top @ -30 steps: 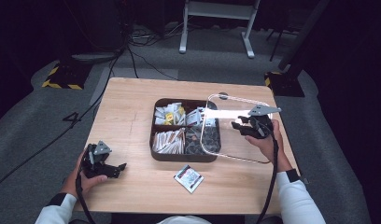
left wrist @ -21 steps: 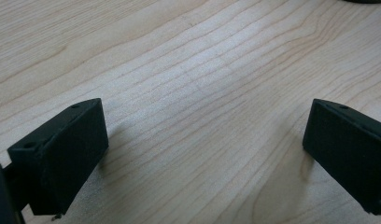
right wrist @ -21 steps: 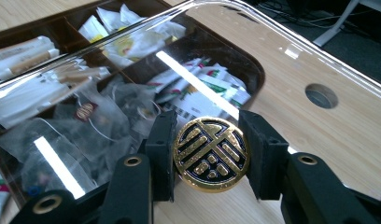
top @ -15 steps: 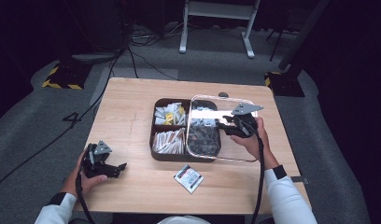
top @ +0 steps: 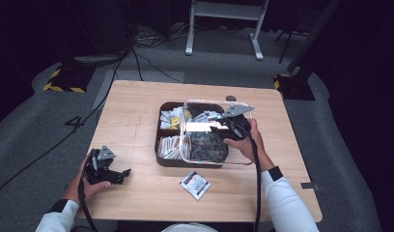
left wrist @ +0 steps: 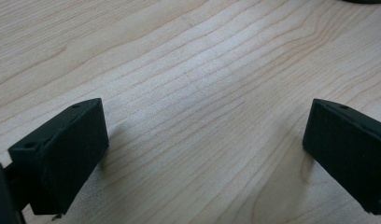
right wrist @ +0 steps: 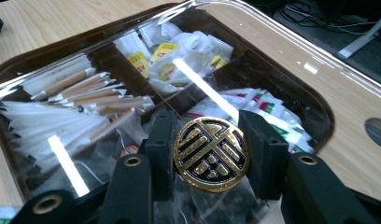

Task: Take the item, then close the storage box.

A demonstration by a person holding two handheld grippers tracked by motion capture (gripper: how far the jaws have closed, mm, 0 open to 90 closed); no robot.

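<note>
Right gripper view: right gripper (right wrist: 212, 156) clamps the gold knob (right wrist: 210, 154) of a clear lid (top: 204, 133), held over the compartmented box (top: 167, 154) of sachets. High view: left gripper (top: 108, 170) rests on the table (top: 132, 116), jaws spread, empty.

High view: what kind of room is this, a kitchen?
Probably a studio or lab, not a kitchen: a lone wooden table on grey carpet, loose cables, and a hazard-striped stand base.

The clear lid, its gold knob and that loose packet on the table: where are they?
clear lid (top: 197, 154), high view, near-left edge.
gold knob (right wrist: 210, 154), right gripper view, patterned face.
loose packet (top: 194, 184), high view, middle of wrapper.
</note>
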